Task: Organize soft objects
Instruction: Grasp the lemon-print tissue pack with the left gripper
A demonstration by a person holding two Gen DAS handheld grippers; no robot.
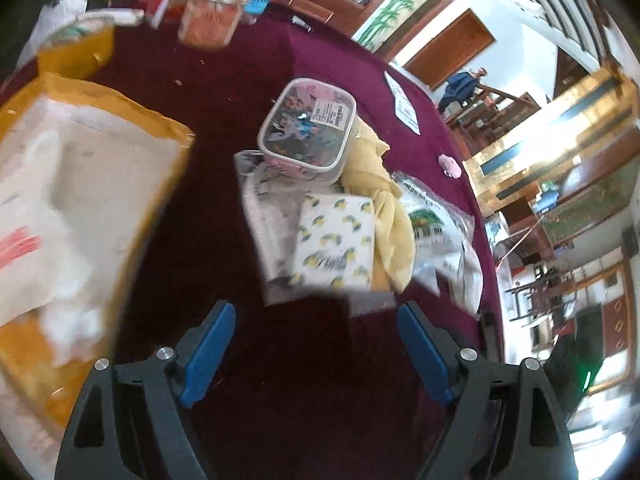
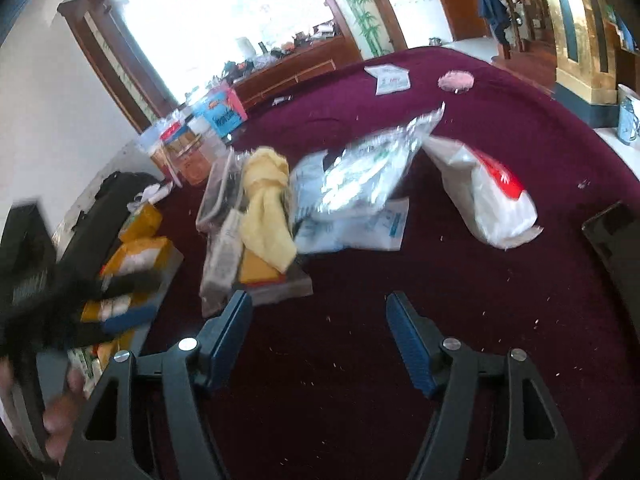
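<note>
Both grippers, left (image 1: 316,344) and right (image 2: 320,340), hover with jaws spread and nothing between them. The soft things, a yellow cloth (image 1: 384,216) among packets (image 1: 336,236), lie heaped mid-bench (image 1: 240,360) ahead, seemingly awaiting sorting.

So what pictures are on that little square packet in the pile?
Yellow lemons with green leaves on white. The square packet shows best in the left wrist view.

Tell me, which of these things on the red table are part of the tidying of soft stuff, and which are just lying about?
Likely part of the job: yellow cloth, lemon-print packet, clear zip pouch, silvery plastic bags, white and red bag.

Probably just lying about: glass jars, blue box, paper slip, pink fluffy thing.
</note>
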